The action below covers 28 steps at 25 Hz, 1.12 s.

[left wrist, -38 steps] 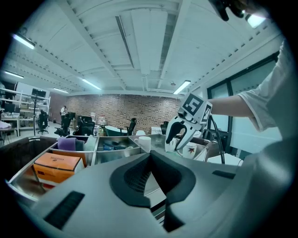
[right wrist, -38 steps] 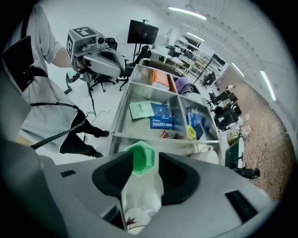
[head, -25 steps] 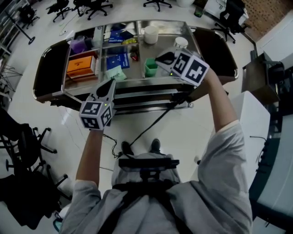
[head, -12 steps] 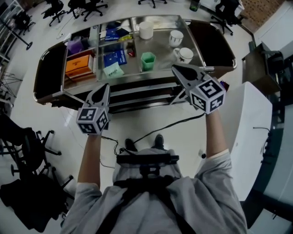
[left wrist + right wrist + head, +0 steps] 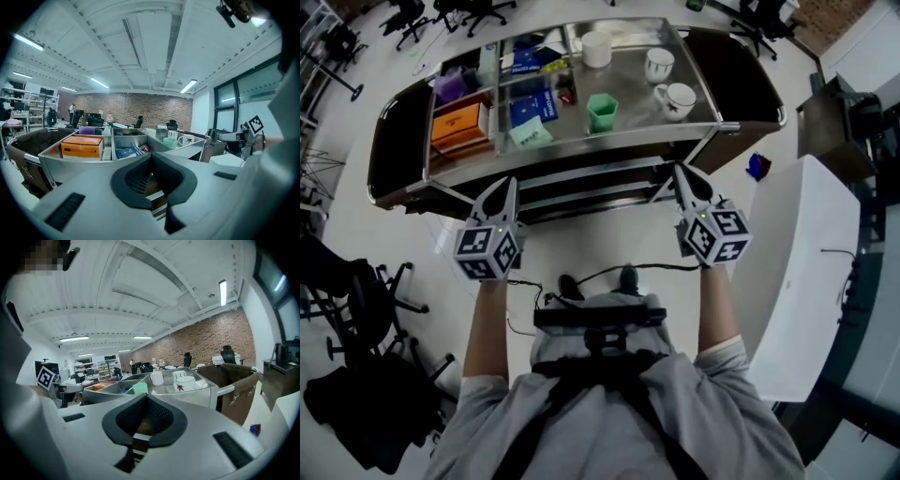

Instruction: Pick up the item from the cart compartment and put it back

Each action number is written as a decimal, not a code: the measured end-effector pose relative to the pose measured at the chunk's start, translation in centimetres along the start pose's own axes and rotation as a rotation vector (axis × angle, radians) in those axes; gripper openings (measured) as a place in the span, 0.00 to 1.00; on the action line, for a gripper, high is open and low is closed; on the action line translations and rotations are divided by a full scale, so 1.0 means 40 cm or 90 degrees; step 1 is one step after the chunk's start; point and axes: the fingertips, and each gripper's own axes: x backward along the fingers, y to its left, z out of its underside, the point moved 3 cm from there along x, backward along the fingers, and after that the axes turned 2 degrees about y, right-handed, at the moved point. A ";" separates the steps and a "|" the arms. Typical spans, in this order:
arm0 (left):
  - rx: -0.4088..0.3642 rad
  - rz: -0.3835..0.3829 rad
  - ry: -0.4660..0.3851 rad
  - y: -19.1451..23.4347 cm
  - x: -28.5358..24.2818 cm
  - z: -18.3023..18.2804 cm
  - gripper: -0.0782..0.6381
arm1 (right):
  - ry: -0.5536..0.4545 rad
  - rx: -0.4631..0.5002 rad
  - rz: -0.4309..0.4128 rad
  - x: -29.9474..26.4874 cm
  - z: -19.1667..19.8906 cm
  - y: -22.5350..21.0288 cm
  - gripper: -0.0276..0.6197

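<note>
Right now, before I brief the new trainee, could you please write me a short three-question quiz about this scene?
1. True or false: the right gripper is holding a white ceramic mug.
2. Which of these lies furthest to the person's left on the steel cart? A) green plastic cup B) orange cardboard box C) white ceramic mug
3. Fill in: the jaws of the left gripper stand ___ (apart / together).

Key: 1 false, it is shut and empty; 2 B; 3 together.
</note>
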 end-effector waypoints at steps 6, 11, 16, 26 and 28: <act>0.013 -0.021 0.003 0.020 0.028 0.030 0.11 | 0.016 -0.003 0.045 0.032 0.054 -0.017 0.06; 0.015 -0.033 0.007 0.029 0.044 0.034 0.11 | 0.016 -0.001 0.073 0.043 0.067 -0.041 0.06; 0.018 -0.039 0.002 0.034 0.051 0.032 0.11 | 0.022 0.007 0.073 0.037 0.075 -0.039 0.06; 0.022 -0.041 0.005 0.026 0.061 0.044 0.11 | 0.031 0.018 0.056 0.026 0.079 -0.021 0.06; 0.022 -0.043 0.003 0.026 0.062 0.045 0.11 | 0.034 0.021 0.053 0.023 0.084 -0.019 0.06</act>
